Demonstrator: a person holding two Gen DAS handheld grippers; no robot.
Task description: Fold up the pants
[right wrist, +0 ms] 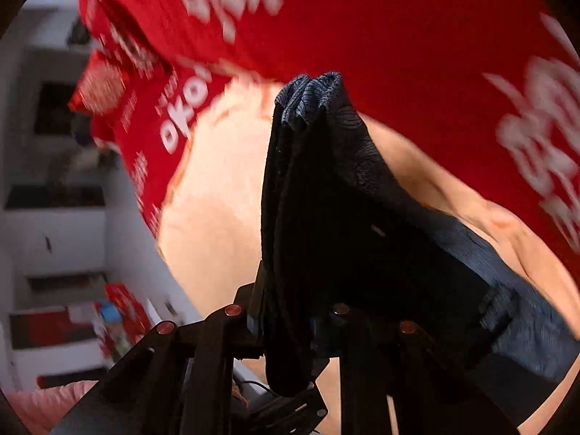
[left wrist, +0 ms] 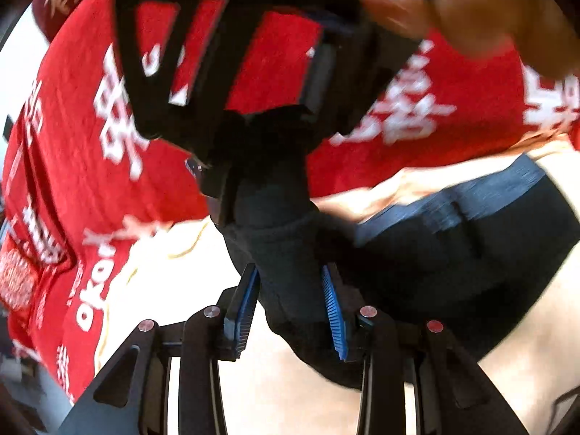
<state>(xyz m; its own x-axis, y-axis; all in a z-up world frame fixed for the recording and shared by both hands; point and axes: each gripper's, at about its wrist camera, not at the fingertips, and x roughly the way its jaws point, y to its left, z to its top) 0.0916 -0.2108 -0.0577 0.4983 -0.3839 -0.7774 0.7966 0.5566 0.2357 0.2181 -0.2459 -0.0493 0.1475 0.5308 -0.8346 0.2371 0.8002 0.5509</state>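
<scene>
The pants (left wrist: 435,253) are dark, almost black, with a ribbed grey waistband. In the left wrist view my left gripper (left wrist: 291,286) is shut on a bunched fold of them between its blue pads (left wrist: 335,308). The other gripper (left wrist: 224,83) shows above, black, held by a hand. In the right wrist view my right gripper (right wrist: 286,311) is shut on the pants (right wrist: 326,199), which hang lifted in folds over the fingers and hide the pads. The frames are blurred by motion.
A red cloth with white lettering (left wrist: 79,127) lies over a cream surface (left wrist: 290,406). It also shows in the right wrist view (right wrist: 362,18). White shelving (right wrist: 54,235) stands at the left of the right wrist view.
</scene>
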